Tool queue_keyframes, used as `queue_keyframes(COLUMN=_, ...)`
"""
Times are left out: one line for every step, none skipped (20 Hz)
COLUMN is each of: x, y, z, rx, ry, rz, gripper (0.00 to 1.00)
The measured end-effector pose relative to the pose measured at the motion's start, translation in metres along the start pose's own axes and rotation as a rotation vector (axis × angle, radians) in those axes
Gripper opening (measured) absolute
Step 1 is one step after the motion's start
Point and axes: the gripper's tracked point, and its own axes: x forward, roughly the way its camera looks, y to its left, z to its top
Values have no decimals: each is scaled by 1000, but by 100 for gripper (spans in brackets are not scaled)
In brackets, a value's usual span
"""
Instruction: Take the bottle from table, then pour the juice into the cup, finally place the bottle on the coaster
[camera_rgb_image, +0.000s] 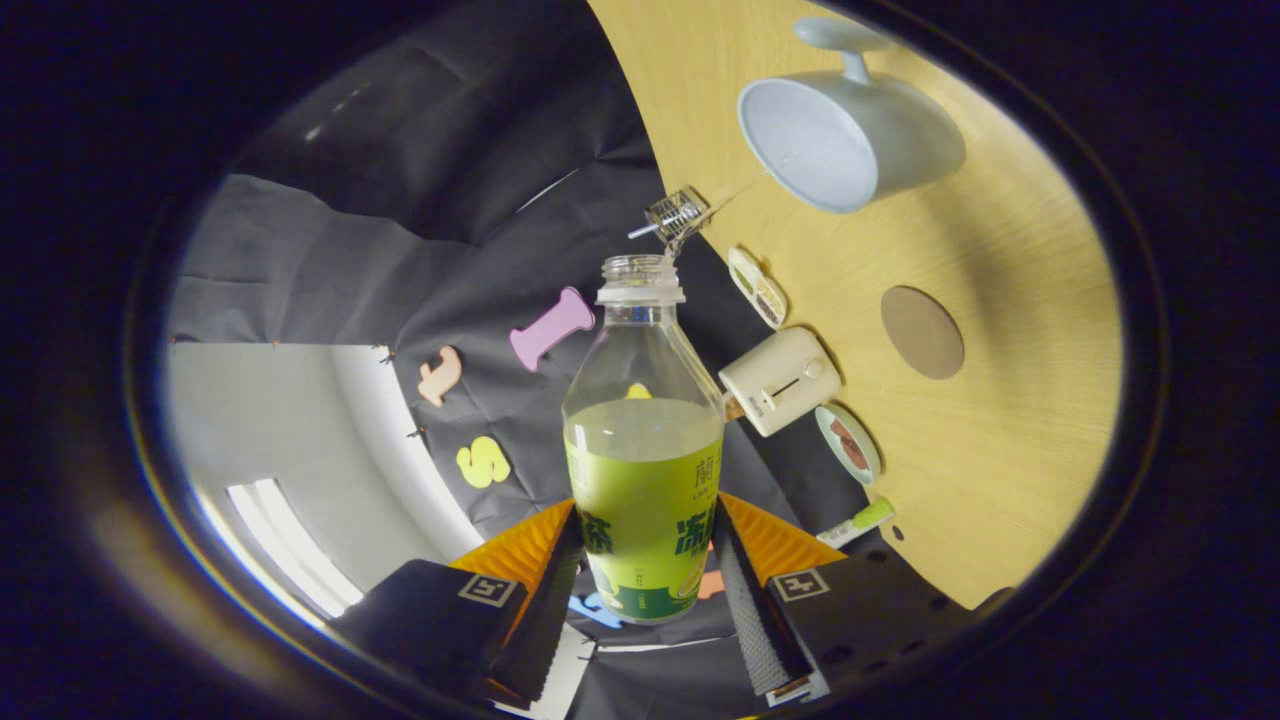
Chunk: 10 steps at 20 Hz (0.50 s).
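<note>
Wooden counter (1000, 420) swings off to one side as we roll, its curved edge lined with small items, while our fingers (648, 560) clamp the uncapped bottle (643, 450), its mouth aimed short of the cup (850, 140), coaster (922, 332) beyond.

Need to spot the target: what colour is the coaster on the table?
Plain brown, a flat round coaster, clearest in the gripper view.

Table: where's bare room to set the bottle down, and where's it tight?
The gripper is shut on the bottle. Bare table surrounds the coaster, between the cup and the table's near end. The edge by the cloth wall is crowded: wire basket, small tray, toaster, dish, tube.
</note>
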Motion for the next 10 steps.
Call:
queue_keyframes(x=1, y=1, z=-1, rx=3, ry=1, rz=5, gripper=77)
queue_keyframes(x=1, y=1, z=-1, rx=7, ry=-1, rz=7, gripper=77)
queue_keyframes(x=3, y=2, z=1, rx=9, ry=-2, rz=11, gripper=77)
queue_keyframes(x=3, y=3, z=2, rx=11, ry=-4, rz=13, gripper=77)
queue_keyframes(x=2, y=3, z=3, rx=11, ry=-5, rz=13, gripper=77)
queue_keyframes(x=1, y=4, z=4, rx=13, ry=-7, rz=14, gripper=77)
queue_keyframes(x=1, y=4, z=5, rx=14, ry=-7, rz=15, gripper=77)
queue_keyframes(x=0, y=5, z=5, rx=14, ry=-9, rz=17, gripper=77)
queue_keyframes(x=1, y=4, z=5, rx=13, ry=-8, rz=18, gripper=77)
queue_keyframes(x=1, y=4, z=6, rx=12, ry=-8, rz=18, gripper=77)
